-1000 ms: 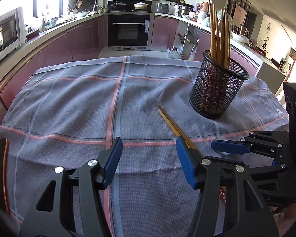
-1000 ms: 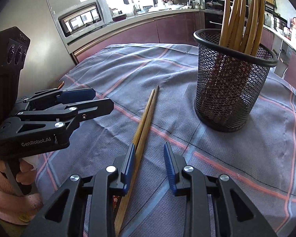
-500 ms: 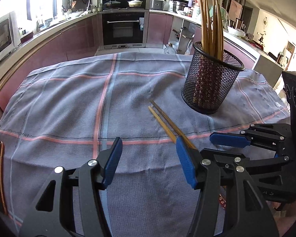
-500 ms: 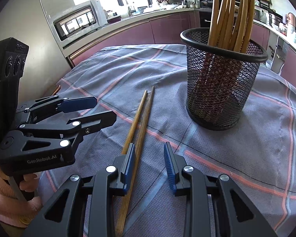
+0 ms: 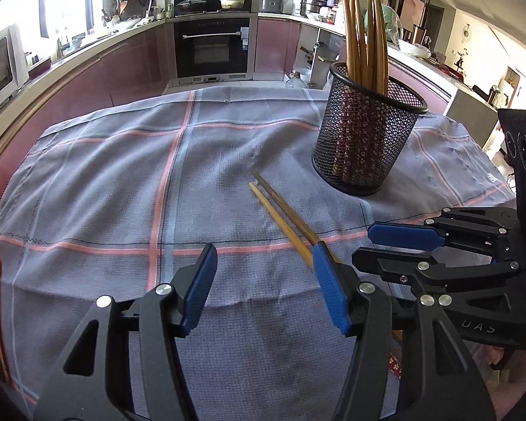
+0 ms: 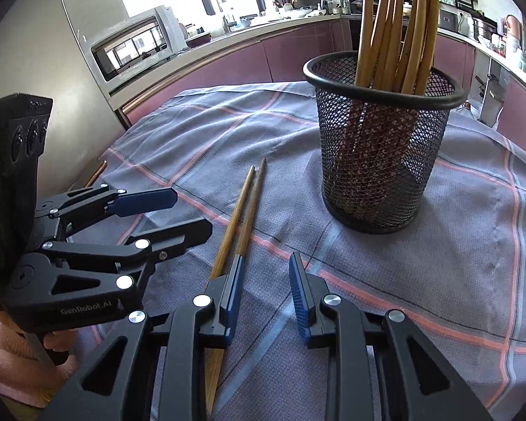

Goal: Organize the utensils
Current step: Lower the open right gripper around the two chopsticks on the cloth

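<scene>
The right gripper (image 6: pixel 264 291) has its jaws apart, empty, the two chopsticks (image 6: pixel 243 207) passing under its left finger, pointing away, nearer it than the open left gripper (image 5: pixel 263 287)

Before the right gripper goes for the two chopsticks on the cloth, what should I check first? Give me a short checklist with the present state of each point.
1. Right gripper holds nothing: ok, jaws open.
2. Chopsticks lie between the jaws: not ok, they pass under its left finger, not in the gap.
3. Chopsticks lie together as a pair: ok, side by side on the cloth.
4. Left gripper keeps clear: cannot tell, it is open and very close to the chopsticks.
5. Mesh cup upright: ok.
6. Room in the cup: ok, several chopsticks inside, space remains.
</scene>
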The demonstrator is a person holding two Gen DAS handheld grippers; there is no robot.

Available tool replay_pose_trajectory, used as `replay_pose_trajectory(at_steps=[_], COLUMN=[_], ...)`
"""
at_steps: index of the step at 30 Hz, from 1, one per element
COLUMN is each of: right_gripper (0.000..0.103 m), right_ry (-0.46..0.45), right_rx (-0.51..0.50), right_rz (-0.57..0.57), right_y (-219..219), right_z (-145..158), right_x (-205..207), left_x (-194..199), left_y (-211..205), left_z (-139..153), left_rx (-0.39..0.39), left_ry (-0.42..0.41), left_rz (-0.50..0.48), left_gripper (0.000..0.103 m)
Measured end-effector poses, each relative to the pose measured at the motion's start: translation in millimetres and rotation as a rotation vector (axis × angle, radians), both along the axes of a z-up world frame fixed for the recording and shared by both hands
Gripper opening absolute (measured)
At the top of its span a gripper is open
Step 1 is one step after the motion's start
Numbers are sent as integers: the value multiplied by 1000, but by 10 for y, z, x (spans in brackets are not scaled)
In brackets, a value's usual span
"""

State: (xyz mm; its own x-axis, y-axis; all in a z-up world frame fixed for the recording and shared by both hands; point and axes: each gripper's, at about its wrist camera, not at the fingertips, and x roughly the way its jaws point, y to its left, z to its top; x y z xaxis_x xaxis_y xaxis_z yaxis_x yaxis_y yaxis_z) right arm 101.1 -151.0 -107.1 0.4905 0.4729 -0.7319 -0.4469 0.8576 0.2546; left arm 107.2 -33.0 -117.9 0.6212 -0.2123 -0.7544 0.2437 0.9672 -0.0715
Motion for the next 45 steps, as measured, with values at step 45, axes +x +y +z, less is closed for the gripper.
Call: replay_pose_trajectory(at_steps=[45], right_gripper=[23], right_ry=[9], right_rx=[-74], right_rz=[55], right_y=[255], right_z=[-11], right_x=[362], left_x=[-26], left_y=[-33], left_z=[-72], left_rx=[5], left_ry=[31], left_rz=[-52], left_gripper=[51])
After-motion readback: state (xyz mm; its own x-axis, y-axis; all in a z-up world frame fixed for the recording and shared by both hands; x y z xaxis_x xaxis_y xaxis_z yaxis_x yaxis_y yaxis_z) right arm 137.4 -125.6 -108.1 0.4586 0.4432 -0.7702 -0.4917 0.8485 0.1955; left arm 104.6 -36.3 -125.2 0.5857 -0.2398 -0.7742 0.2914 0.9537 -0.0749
